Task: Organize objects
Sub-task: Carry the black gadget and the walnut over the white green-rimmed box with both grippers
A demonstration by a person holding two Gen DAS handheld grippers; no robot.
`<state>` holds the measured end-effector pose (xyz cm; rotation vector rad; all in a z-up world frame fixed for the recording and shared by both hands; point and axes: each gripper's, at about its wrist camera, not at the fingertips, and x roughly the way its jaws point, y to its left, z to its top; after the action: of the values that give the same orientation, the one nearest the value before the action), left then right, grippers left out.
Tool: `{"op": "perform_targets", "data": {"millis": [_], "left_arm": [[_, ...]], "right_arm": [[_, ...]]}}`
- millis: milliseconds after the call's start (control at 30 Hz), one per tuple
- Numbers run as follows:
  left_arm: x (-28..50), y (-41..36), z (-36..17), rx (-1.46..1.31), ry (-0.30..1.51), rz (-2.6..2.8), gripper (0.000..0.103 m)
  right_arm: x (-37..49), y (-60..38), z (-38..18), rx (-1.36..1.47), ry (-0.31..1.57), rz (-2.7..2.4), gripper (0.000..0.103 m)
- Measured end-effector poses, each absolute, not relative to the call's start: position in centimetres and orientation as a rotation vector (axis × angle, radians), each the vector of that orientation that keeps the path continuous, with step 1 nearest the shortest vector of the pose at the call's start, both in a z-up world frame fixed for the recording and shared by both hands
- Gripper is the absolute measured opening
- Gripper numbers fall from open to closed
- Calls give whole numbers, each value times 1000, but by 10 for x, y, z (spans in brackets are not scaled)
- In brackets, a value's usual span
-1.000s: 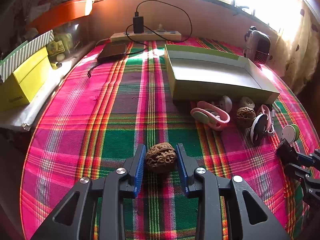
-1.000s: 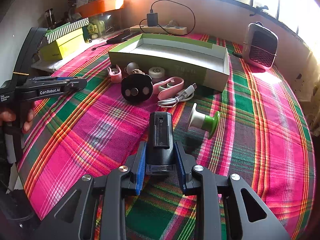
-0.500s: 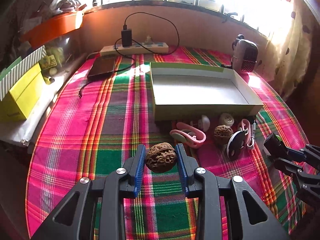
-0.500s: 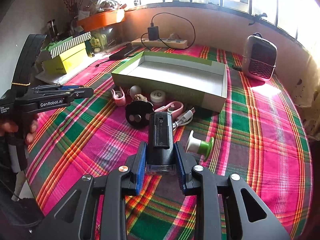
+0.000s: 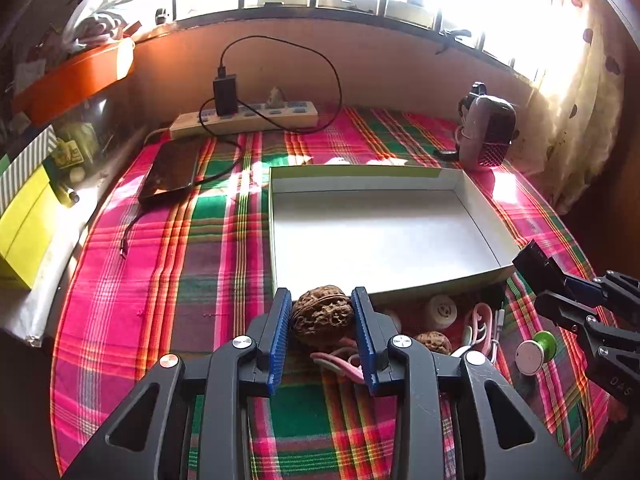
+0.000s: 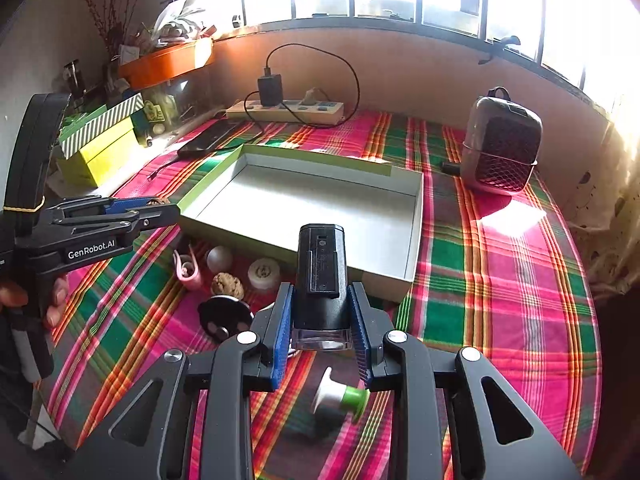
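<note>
My left gripper [image 5: 322,314] is shut on a brown walnut [image 5: 322,318] and holds it in the air just before the near wall of the shallow green-and-white box [image 5: 380,236]. My right gripper [image 6: 322,320] is shut on a black box-shaped device [image 6: 321,276] and holds it above the table near the box's [image 6: 316,204] front corner. The left gripper also shows at the left of the right wrist view [image 6: 120,216]. The right gripper also shows at the right of the left wrist view [image 5: 560,292]. The box holds nothing.
Loose on the plaid cloth in front of the box lie a second walnut [image 6: 227,285], a white ball [image 6: 219,258], a white round piece [image 6: 263,274], pink clips [image 6: 187,270], a black disc [image 6: 224,316] and a green-and-white spool [image 6: 340,396]. A small heater [image 6: 500,146], power strip [image 6: 286,110] and phone [image 5: 170,174] stand farther back.
Both grippers have risen and moved forward toward the box, each keeping its object. The box now looks closer and is seen more from above.
</note>
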<state>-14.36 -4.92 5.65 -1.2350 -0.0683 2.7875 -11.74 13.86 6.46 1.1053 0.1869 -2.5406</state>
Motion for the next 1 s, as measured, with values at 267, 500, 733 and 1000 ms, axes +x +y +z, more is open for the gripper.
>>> {"op": "perform_targets", "data": {"millis": [267, 500, 733, 1000], "left_arm": [[-183, -40, 55, -1259, -42, 2770, 29], [-219, -31, 46, -1300, -31, 2758, 29], [-250, -27, 33, -1362, 3, 2743, 29], [-270, -26, 22, -1396, 19, 2740, 29]], "right_arm": [[-163, 138, 62, 1158, 146, -2560, 28], [-203, 135, 53, 1234, 151, -2572, 28], [-234, 135, 38, 1299, 148, -2577, 28], [-258, 138, 23, 1355, 144, -2566, 28]]}}
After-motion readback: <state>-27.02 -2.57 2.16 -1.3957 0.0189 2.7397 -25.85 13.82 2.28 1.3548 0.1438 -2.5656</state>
